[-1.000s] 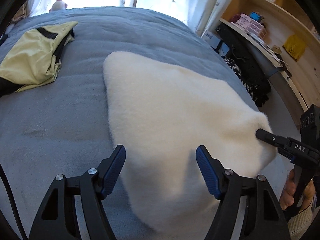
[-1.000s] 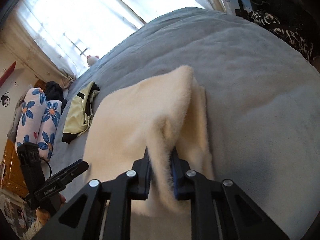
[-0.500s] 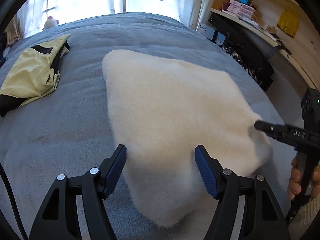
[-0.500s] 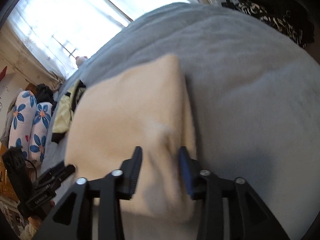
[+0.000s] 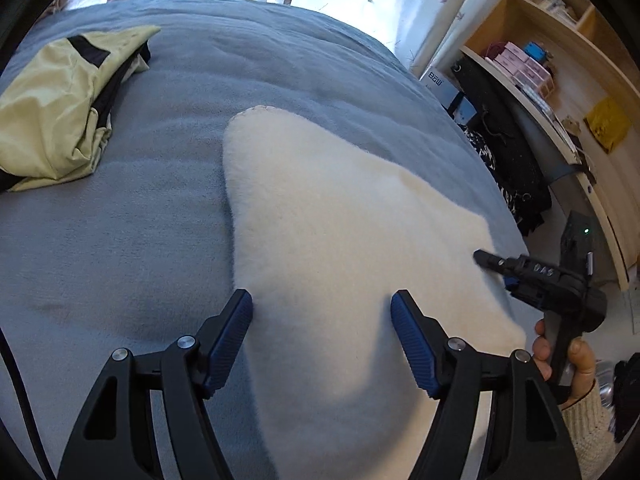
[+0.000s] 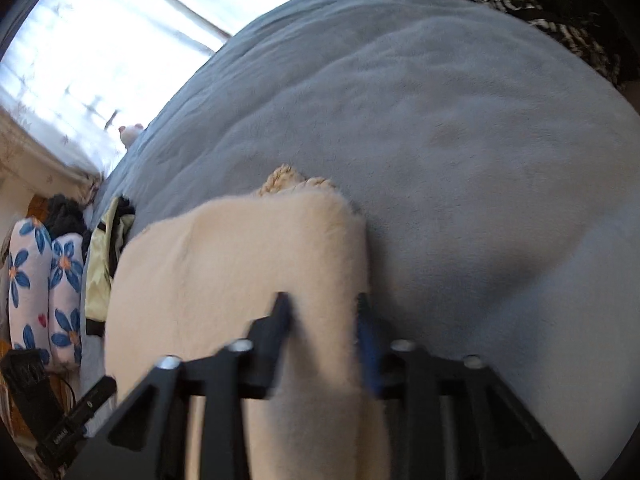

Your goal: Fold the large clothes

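Grey-blue bed (image 5: 120, 220) filling both views. Cream fleece garment (image 5: 340, 248) folded flat at centre. Yellow jacket (image 5: 52, 120) crumpled upper left. Left gripper (image 5: 322, 340) spread wide, holding nothing. Right gripper (image 6: 320, 320), just been closing, straddling the fleece edge; grip impossible to tell.

Fluffy cream fleece garment (image 5: 340, 240) — matt plush bedspread (image 5: 120, 220)

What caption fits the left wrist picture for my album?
Open left gripper over a fluffy cream garment on a blue bed, right gripper at its edge.
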`<state>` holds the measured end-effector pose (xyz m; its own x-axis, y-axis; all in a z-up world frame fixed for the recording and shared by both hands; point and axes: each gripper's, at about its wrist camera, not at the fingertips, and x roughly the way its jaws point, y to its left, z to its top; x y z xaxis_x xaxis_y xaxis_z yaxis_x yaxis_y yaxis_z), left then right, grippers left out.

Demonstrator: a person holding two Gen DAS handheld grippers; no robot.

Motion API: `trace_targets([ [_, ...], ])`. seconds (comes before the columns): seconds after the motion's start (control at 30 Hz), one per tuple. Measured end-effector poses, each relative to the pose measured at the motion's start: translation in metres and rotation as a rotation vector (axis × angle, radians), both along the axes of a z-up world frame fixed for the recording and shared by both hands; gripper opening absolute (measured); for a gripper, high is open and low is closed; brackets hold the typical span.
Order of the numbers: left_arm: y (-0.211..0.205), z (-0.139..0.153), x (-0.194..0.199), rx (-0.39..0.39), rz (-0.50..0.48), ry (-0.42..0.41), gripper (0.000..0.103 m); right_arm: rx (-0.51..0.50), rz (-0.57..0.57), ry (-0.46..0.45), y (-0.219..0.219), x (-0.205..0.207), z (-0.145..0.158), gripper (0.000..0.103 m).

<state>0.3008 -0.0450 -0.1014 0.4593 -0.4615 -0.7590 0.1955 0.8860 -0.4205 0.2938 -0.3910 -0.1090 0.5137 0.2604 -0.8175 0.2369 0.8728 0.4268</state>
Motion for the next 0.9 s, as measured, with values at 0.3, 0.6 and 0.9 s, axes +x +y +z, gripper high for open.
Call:
trace_targets([
  [0.3,-0.017,-0.004,-0.005,0.063,0.031,-0.103,0.072,-0.156,0.027,-0.088,0.005,0.009,-0.005,0.015],
  [0.6,-0.009,0.014,-0.018,0.094,0.064,-0.068,0.072,-0.192,-0.025,-0.066,0.007,-0.025,0.032,0.024],
  [0.9,-0.005,0.039,-0.078,0.239,0.071,-0.102,0.073,-0.1,-0.059,-0.095,0.02,-0.113,0.048,0.035],
])
